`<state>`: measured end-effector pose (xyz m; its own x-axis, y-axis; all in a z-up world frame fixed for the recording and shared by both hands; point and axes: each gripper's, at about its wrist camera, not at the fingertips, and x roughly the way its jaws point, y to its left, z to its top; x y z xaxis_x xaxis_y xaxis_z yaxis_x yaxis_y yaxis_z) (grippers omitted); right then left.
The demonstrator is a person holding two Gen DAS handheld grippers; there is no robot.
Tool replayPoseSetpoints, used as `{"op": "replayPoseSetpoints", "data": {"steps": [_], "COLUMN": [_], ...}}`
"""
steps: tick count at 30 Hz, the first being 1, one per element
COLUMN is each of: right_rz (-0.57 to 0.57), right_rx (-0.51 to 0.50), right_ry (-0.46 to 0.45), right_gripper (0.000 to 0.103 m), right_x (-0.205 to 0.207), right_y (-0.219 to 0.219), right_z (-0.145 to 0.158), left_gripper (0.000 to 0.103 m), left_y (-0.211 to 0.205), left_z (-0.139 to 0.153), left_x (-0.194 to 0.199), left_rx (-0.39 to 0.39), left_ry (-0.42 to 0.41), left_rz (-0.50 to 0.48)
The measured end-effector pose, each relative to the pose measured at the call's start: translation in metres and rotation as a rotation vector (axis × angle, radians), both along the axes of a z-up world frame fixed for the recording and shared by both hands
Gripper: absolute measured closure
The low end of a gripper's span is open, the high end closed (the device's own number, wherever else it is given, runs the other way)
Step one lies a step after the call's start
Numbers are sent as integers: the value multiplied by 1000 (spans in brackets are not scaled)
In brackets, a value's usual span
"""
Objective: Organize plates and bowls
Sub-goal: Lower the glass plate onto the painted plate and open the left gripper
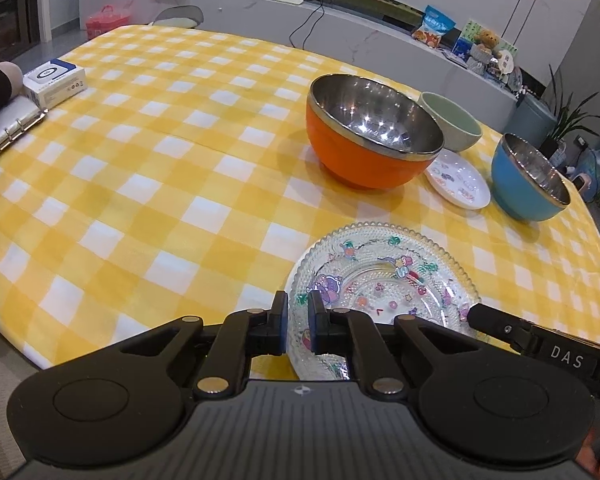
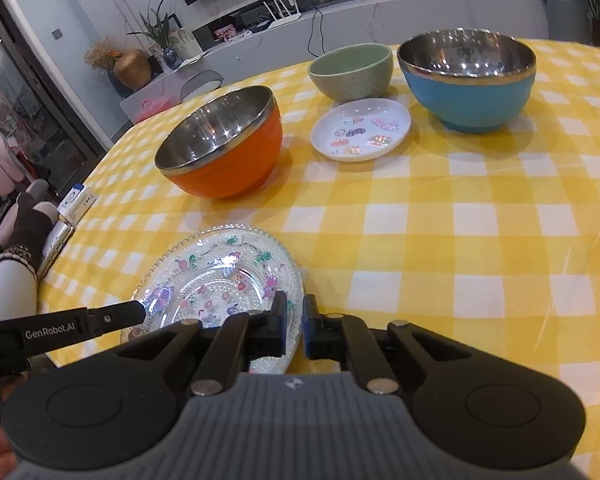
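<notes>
1. Desk [image 1: 148, 168] is wearing a yellow-and-white check cloth and carrying everything below.
2. Orange bowl [image 1: 370, 140], steel-lined, is sitting upright past the glass plate, toward the desk's middle.
3. Blue bowl [image 2: 470, 80], also steel-lined, is standing upright, well apart from the orange bowl, with the small white plate between them.
4. Glass plate [image 1: 384, 280], clear with cartoon prints, is lying at the desk's near edge, nearer the cameras than the orange bowl and overhanging the edge.
5. Green bowl [image 2: 352, 72] is sitting behind the orange bowl, just beyond the white plate.
6. Small white plate [image 2: 362, 128] with stickers is lying flat just beside the orange bowl.
7. Left tongs [image 1: 298, 320] are sitting narrow, straddling the glass plate's near-left rim; can't tell whether the pads are touching it.
8. Right tongs [image 2: 294, 322] are likewise narrow over the glass plate's right rim; contact is unclear.
</notes>
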<state>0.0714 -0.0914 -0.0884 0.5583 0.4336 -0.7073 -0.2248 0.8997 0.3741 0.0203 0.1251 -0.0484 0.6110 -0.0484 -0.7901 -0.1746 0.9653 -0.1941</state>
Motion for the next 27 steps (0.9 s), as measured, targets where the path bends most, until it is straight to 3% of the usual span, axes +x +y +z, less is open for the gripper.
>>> {"op": "replayPoseSetpoints", "data": {"steps": [8,16,20,27], "right_rz": [27,15,-22,-118], "right_rx": [-57,-21,-19,-67], "right_ry": [-43,-92,-91,-122], "right_gripper": [97,91,83,71], "right_x": [-3,-3,1,16], "right_y": [7,-1,-5,-18], "right_z": [3,12,11,12], "left_gripper": [95,93,84,73], "left_y": [-1,-3,-14,-54], "left_z": [1,16,23,32], "left_x": [1,1,10,35], "left_rx": [24,25,-12,3], "left_ry": [5,-46,-71,-124], "left_rz": [-7,0,-14,-63]}}
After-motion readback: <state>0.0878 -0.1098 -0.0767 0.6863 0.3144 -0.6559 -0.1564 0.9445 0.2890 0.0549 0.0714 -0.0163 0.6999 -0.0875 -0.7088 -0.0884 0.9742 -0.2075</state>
